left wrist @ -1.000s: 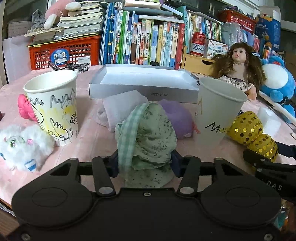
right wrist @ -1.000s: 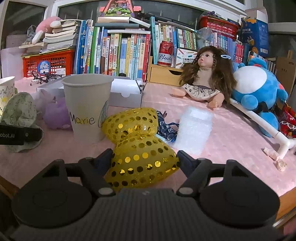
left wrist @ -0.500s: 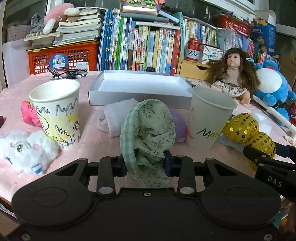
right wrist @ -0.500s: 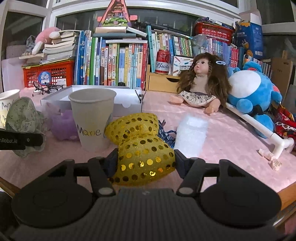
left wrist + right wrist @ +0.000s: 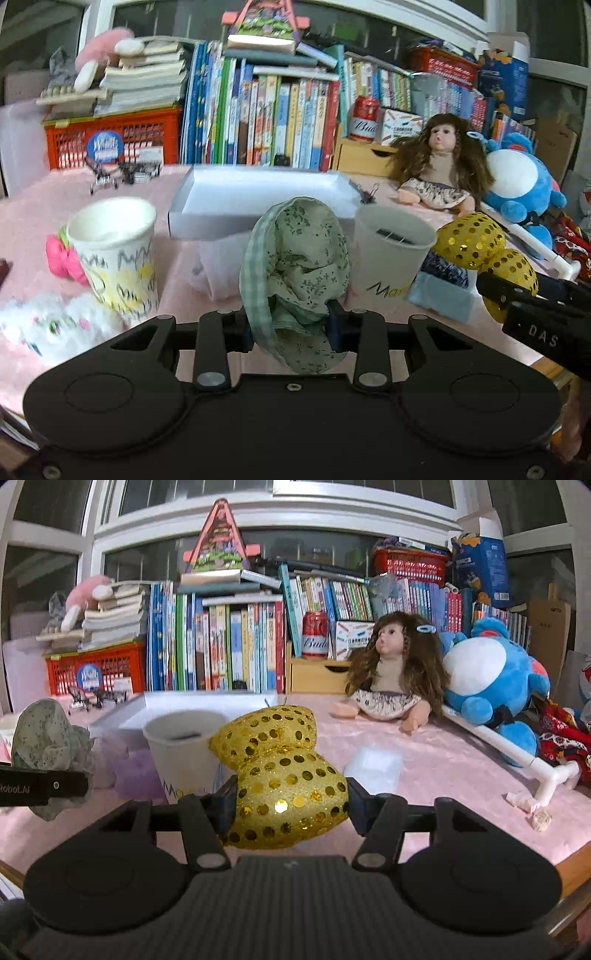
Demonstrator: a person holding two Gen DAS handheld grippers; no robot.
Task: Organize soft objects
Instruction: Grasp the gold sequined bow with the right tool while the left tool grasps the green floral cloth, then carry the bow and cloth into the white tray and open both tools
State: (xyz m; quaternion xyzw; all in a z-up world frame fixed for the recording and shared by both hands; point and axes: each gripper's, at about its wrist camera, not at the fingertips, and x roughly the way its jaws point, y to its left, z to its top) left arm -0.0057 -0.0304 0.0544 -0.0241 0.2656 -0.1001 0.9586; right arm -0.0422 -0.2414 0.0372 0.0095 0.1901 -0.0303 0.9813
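Observation:
My left gripper (image 5: 291, 325) is shut on a green floral cloth (image 5: 295, 251), which bulges up out of the jaws and hangs clear of the pink table. My right gripper (image 5: 291, 801) is shut on the lower lobe of a gold sequin bow (image 5: 284, 775); both pads press into its sides. From the left wrist view the gold bow (image 5: 469, 240) hangs at the right, beside the "Marie" paper cup (image 5: 391, 258). From the right wrist view the green cloth (image 5: 40, 734) is at the far left. An open white box (image 5: 258, 221) lies behind both.
A scribbled paper cup (image 5: 118, 258), a pink toy (image 5: 59, 254) and a white fluffy toy (image 5: 48, 321) stand at the left. Pale cloths (image 5: 218, 266) lie behind the green one. A doll (image 5: 391, 679), a blue plush (image 5: 491, 679) and a clear packet (image 5: 373, 768) occupy the right; books line the back.
Both grippers closed further on their objects and rose, lifting the green cloth and the gold bow off the table. More of the shelves and window shows now.

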